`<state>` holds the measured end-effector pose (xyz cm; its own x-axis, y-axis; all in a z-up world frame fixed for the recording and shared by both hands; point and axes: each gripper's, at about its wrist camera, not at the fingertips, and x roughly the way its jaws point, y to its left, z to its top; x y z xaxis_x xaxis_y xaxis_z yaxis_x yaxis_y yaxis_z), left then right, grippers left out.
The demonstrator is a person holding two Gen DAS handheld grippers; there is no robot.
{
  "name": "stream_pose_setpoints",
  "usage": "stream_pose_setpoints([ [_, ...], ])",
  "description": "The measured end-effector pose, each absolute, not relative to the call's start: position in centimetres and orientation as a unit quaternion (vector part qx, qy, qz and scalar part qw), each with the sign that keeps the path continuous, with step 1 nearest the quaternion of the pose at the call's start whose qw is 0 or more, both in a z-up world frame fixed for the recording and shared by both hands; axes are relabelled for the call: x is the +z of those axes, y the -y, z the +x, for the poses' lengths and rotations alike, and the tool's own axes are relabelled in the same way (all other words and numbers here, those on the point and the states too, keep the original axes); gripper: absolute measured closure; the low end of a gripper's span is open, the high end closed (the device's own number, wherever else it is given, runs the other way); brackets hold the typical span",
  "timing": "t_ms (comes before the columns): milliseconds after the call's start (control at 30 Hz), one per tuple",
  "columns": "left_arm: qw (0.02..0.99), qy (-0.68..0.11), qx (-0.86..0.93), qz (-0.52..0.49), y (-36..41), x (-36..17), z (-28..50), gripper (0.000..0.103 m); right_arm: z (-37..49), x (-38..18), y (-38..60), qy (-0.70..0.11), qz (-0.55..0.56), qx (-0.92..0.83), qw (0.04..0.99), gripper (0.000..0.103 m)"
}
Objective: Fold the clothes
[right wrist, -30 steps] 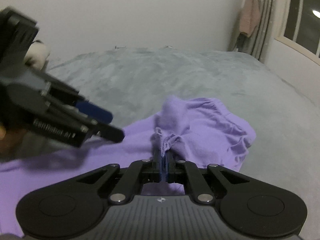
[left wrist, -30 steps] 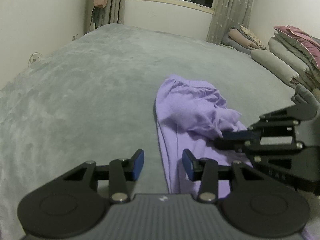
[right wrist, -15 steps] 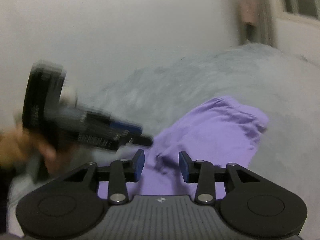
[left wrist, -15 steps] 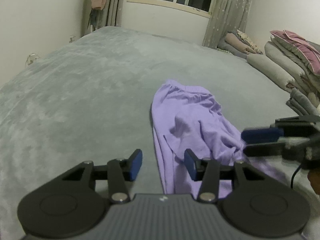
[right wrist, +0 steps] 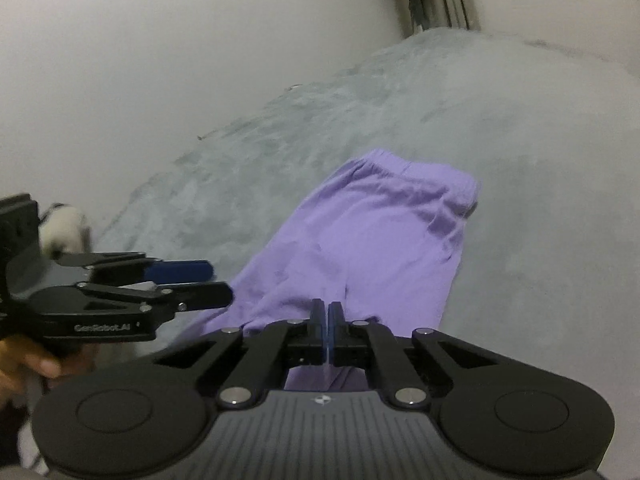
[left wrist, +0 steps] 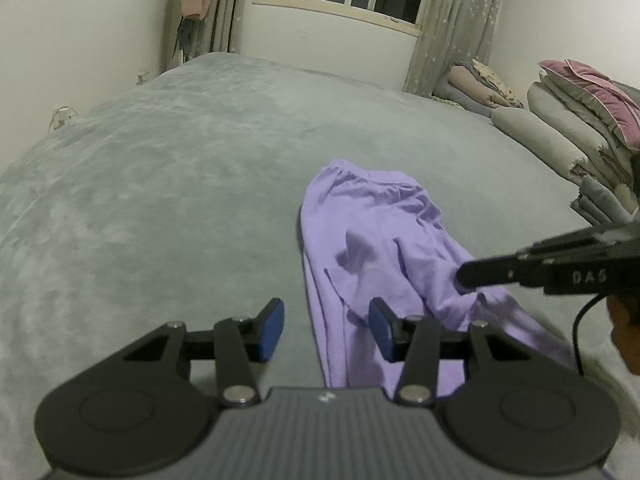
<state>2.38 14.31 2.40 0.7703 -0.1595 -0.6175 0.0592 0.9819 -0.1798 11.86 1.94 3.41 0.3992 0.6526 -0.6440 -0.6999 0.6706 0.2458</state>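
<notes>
Soft purple pants point(left wrist: 380, 240) on the bed point(left wrist: 160, 184) — light and floppy.
Left gripper point(left wrist: 326, 330) jaws are apart, empty; right gripper point(right wrist: 327, 330) jaws pinch the cloth — best taken by its edges.

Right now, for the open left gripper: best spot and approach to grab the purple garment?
Probably the purple garment's near left edge, the long fold just ahead of the left gripper. Come down from the bare blanket side; that edge runs straight and lies flat. The right gripper is shut at the other side.
</notes>
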Motion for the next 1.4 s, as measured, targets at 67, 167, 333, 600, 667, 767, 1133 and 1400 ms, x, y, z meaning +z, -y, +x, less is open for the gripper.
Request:
stream_pose_setpoints([
  [67,0.938,-0.334,-0.062,-0.072,-14.1,2.4,2.3,0.059,11.6,3.9,-2.3,-0.366,-0.048,0.401,0.838,0.099],
  [167,0.938,-0.333,-0.067,-0.068,-13.9,2.5,2.2,0.059,11.5,4.6,-3.2,-0.367,-0.073,0.397,0.838,0.099],
  [333,0.936,-0.336,-0.071,-0.075,-13.9,2.6,2.2,0.059,11.7,6.2,-4.1,-0.359,-0.071,0.398,0.842,0.099],
  [600,0.931,-0.341,-0.097,-0.084,-13.7,2.6,2.1,0.059,13.0,6.9,-7.3,-0.372,-0.075,0.401,0.834,0.099],
  [667,0.927,-0.344,-0.109,-0.100,-14.1,2.6,2.1,0.058,12.9,6.9,-8.5,-0.372,-0.085,0.408,0.830,0.099],
  [767,0.923,-0.347,-0.125,-0.115,-14.4,2.6,2.1,0.057,12.4,6.9,-10.0,-0.366,-0.093,0.429,0.821,0.099],
  [1133,0.932,-0.328,-0.137,-0.072,-14.5,3.4,1.9,0.043,9.7,6.3,-5.5,-0.339,-0.041,0.444,0.828,0.068],
  [1400,0.946,-0.275,-0.156,-0.067,-15.8,6.8,2.1,0.019,6.5,3.8,-2.9,-0.269,-0.105,0.423,0.859,0.068],
])
